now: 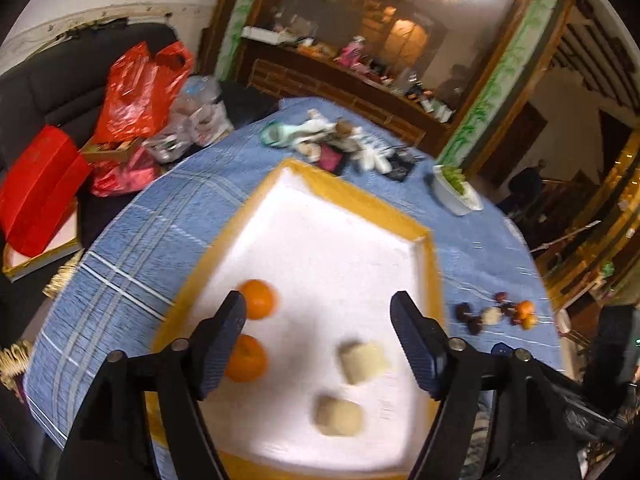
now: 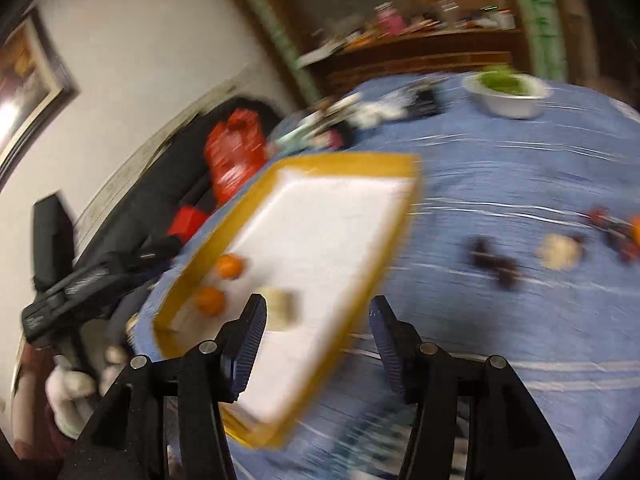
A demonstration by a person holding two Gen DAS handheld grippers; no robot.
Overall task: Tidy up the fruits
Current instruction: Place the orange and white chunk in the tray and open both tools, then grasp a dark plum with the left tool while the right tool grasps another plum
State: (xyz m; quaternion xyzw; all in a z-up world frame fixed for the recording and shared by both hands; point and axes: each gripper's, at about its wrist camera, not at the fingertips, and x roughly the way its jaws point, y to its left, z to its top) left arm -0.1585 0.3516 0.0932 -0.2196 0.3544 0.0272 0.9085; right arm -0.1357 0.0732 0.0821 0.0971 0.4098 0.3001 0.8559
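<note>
Left wrist view: blurred by motion, so fine textures are hard to read.
Red bags [image 1: 136, 88]: crinkled glossy plastic, heaped on a dark sofa at far left, off the tabletop.
Tabletop [image 1: 132, 240]: round, covered in a blue woven cloth with pale plaid lines.
Left gripper [image 1: 318, 312]: black, ribbed fingers [image 1: 224, 340] spread wide and released, holding nothing, poised above the tray.
Tray [image 1: 360, 196]: rectangular, with a raised mustard-yellow rim and a white, grainy-looking floor.
Oranges [image 1: 258, 298]: two round, smooth ones, in the tray's left part, one partly behind the left finger.
Pale pieces [image 1: 364, 360]: one blocky, one rounded, cream-coloured, lying in the tray right of the oranges.
Loose fruit [image 1: 496, 314]: small dark pieces, a pale lump and small orange ones, on the cloth right of the tray, apart from it.
White bowl [image 1: 456, 192]: holds something green, at the far right of the cloth.
Right gripper [image 2: 318, 312]: black, ribbed fingers [image 2: 252, 340] parted and released, empty, above the tray's near right edge.
</note>
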